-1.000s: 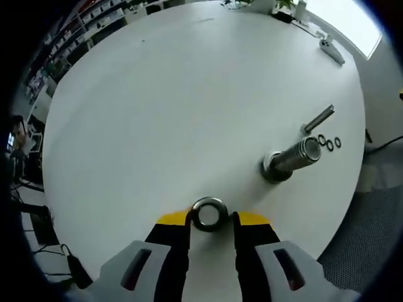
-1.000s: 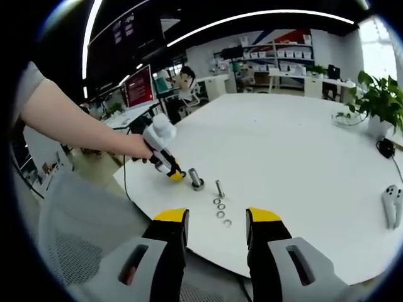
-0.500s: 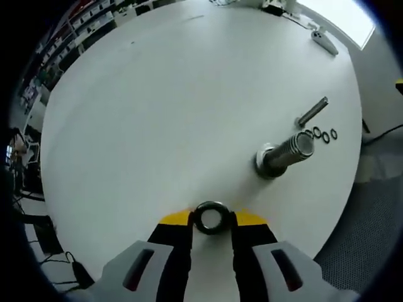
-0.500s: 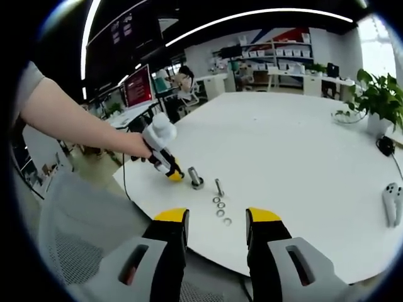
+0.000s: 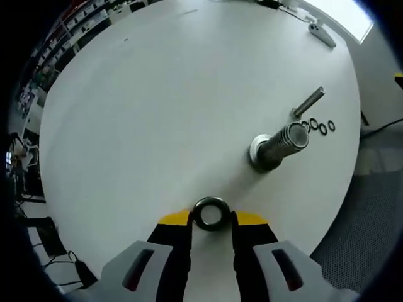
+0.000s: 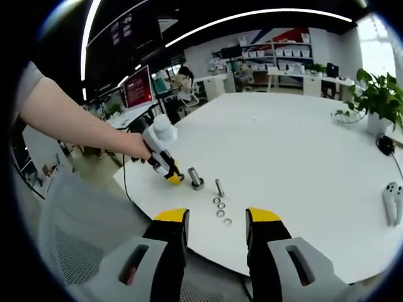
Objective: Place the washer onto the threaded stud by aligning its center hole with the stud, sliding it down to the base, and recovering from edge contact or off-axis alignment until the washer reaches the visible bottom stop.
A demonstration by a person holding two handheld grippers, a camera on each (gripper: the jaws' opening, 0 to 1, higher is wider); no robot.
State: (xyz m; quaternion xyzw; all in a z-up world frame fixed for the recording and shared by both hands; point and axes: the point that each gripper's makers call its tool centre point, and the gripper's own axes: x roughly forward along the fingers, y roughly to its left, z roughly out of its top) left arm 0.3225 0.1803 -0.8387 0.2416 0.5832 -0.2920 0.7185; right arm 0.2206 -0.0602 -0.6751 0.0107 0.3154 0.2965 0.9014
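Note:
A thick metal washer (image 5: 210,213) sits between the yellow-tipped jaws of my left gripper (image 5: 211,219), which is shut on it just above the white table (image 5: 157,94). The threaded stud (image 5: 279,145) stands upright on its flanged base, ahead and to the right of the washer and apart from it. In the right gripper view a hand holds the left gripper (image 6: 172,177) close to the left of the stud (image 6: 196,178). My right gripper (image 6: 217,218) is open and holds nothing, back off the table's near edge.
A thin bolt (image 5: 309,103) and three small washers (image 5: 315,126) lie just beyond the stud. A white controller (image 6: 391,202) and a potted plant (image 6: 378,94) sit at the table's right. A grey mesh chair (image 6: 75,226) is below the table's edge.
The left gripper view has shifted a little, so the stud sits slightly higher and nearer in it. The washer stays gripped. The right gripper has not moved.

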